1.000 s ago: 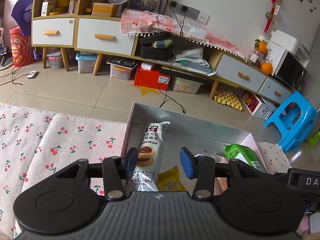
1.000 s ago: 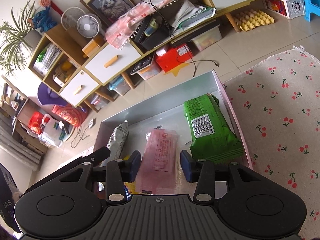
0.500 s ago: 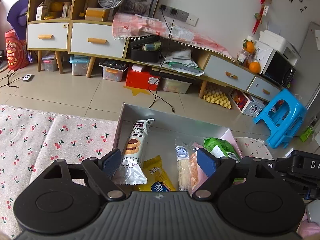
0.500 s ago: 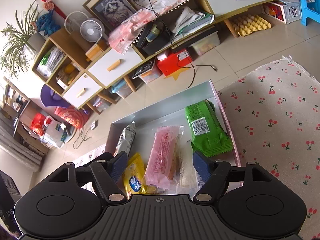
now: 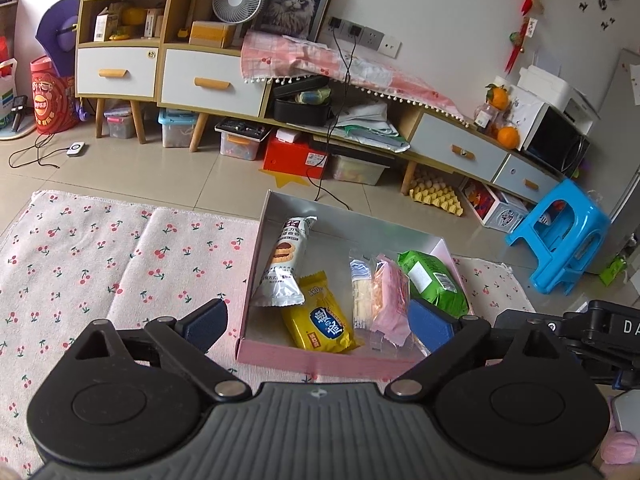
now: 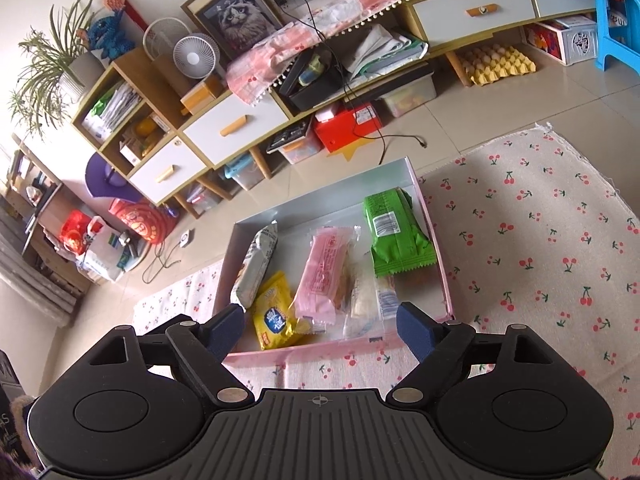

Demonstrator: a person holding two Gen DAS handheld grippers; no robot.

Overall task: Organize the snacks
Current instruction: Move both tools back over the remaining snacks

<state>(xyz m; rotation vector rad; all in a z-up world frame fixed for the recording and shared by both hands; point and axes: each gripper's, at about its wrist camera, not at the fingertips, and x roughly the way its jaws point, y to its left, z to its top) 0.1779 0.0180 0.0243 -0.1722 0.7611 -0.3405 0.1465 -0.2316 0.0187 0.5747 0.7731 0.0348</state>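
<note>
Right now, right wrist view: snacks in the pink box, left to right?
Grey-white cookie pack → yellow packet → pink wrapper → clear-wrapped bar → green pack, all lying flat in the pink box.

Both fisheye views sit just behind their own black two-finger grippers, tilted down and forward over the near edge of the shallow pink-walled cardboard box (image 5: pixel 320 358) (image 6: pixel 308 354) on the cherry-print cloth (image 5: pixel 120 264) (image 6: pixel 540 240). The left view looks from the box's near-left corner, the right from its near-right. They share the box and the far low wooden cabinet (image 5: pixel 192 76) (image 6: pixel 224 128).
</note>
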